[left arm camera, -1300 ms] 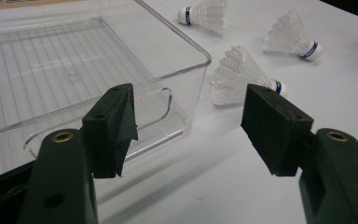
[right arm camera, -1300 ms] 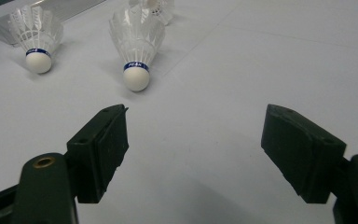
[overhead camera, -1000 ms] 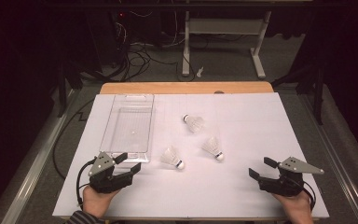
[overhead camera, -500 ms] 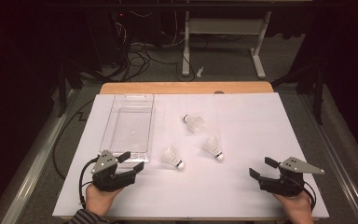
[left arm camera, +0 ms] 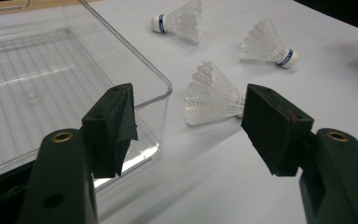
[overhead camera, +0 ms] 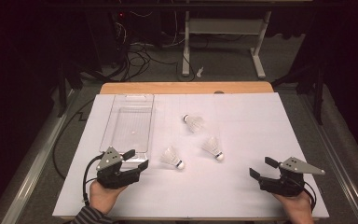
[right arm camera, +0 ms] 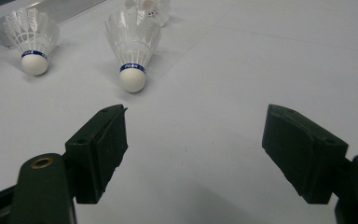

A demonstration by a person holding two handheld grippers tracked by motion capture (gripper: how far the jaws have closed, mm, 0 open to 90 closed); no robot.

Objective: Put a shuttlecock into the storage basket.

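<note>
Shuttlecocks, three in number, lie on the white table (overhead camera: 242,196) to the right of a clear plastic tray (overhead camera: 121,140). The nearest shuttlecock (overhead camera: 172,157) rests on its side just off the tray's near right corner, cork pointing toward the person's side. The middle shuttlecock (overhead camera: 212,148) lies right of it, and the far shuttlecock (overhead camera: 194,122) lies farther back.

Handling judgement: each item looks very light, with a thin feathered skirt liable to crush or deform under a firm squeeze; the rounded cork is the stiffer part and may roll. A gentle hold at the cork, or at the banded neck just above it, appears safest.

The left gripper (overhead camera: 136,159) rests at the tray's near right corner, jaws spread and empty; the nearest shuttlecock lies just ahead, apart. The right gripper (overhead camera: 260,169) rests well apart from the shuttlecocks, jaws likewise spread, holding nothing.
</note>
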